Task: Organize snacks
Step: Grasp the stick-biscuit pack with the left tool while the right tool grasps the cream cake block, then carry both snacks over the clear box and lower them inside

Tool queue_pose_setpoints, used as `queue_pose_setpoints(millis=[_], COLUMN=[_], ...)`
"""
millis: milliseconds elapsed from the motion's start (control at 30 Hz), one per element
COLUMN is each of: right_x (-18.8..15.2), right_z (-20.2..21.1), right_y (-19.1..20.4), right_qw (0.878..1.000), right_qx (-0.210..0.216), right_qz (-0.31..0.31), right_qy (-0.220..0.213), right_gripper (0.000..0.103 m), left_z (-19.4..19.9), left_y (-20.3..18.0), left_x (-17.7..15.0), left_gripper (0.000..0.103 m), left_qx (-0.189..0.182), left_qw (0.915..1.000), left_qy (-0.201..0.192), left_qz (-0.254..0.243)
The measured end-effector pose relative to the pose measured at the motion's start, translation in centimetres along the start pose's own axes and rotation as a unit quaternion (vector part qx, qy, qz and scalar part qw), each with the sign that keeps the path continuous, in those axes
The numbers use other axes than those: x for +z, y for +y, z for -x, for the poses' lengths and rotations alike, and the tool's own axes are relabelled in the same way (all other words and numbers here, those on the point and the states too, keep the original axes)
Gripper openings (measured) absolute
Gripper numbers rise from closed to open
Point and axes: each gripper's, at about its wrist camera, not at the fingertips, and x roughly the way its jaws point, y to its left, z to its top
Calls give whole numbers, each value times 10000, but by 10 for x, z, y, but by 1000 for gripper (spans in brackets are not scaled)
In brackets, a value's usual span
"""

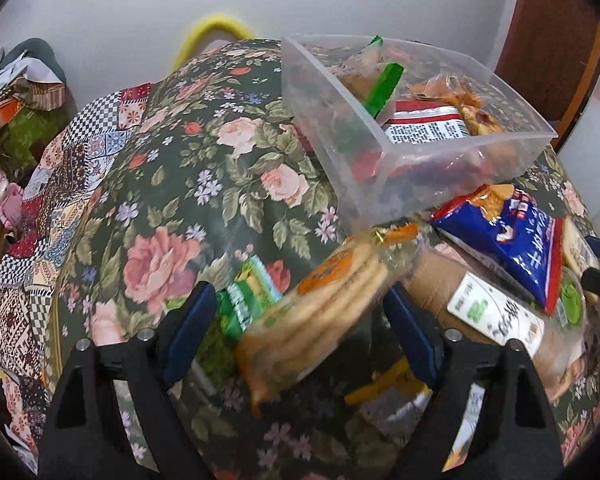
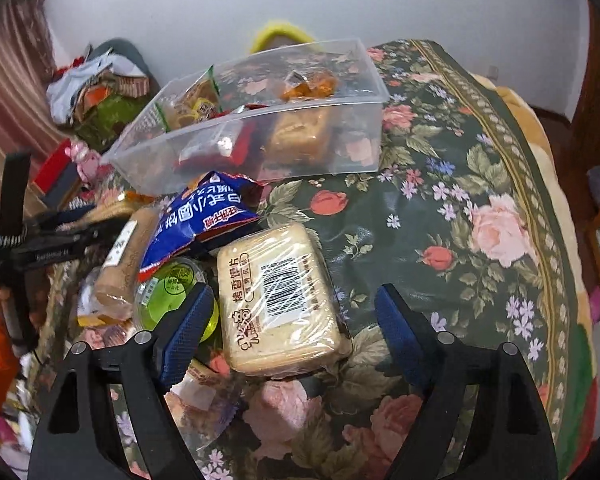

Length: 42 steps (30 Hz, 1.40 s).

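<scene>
- Snacks are lying heaped on the flowered tablecloth (image 2: 480,184), just in front of the clear bin (image 2: 260,120), which is already holding several packs.
- Your left gripper (image 1: 296,312) is hanging with its jaws apart around a blurred pack of round biscuits (image 1: 320,308), pads not pressing.
- Your right gripper (image 2: 292,312) is spreading wide around the wrapped toast slices (image 2: 276,296), not gripping them.

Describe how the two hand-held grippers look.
Each hand-held gripper, left and right, has two black angular fingers with triangular cut-outs, silver round bolt heads and textured dark blue pads. No cables or sleeves show on them.
</scene>
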Motion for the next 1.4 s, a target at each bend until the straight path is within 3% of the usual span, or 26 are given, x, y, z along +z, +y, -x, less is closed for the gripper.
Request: queue_pose_setpoints(millis=[100, 133, 167, 233, 333, 433, 700, 933, 1400], right_x=[0, 0, 0, 0, -1, -1, -3, 5, 59], right_z=[-2, -3, -5, -7, -12, -13, -2, 14, 50], right_y=[0, -1, -2, 0, 3, 3, 1, -4, 0], right_qw=[10000, 10000, 10000, 10000, 9997, 9997, 9997, 9993, 9937], right_qx=[-76, -58, -29, -21, -39, -98, -209, -276, -392], right_qz=[54, 34, 12, 77, 192, 202, 101, 19, 217], right_qy=[-13, 10, 24, 45, 153, 123, -59, -248, -1028], right_gripper=[80, 80, 78, 71, 56, 56, 53, 52, 52], left_z=[-5, -4, -3, -1, 6, 12, 32, 60, 102], left_y=[-5, -7, -10, -15, -24, -29, -13, -3, -27], left_x=[1, 0, 0, -3, -9, -18, -28, -21, 38], left_gripper=[68, 62, 49, 39, 29, 22, 22, 22, 22], left_qx=[35, 43, -31, -162, -176, -136, -227, -81, -408], left_qw=[10000, 9999, 9998, 9995, 9989, 9987, 9993, 9987, 9920], left_qy=[-28, -87, -98, -81, -157, -131, -253, -495, -1195], left_qz=[-63, -108, -174, -250, -411, -477, -131, 77, 7])
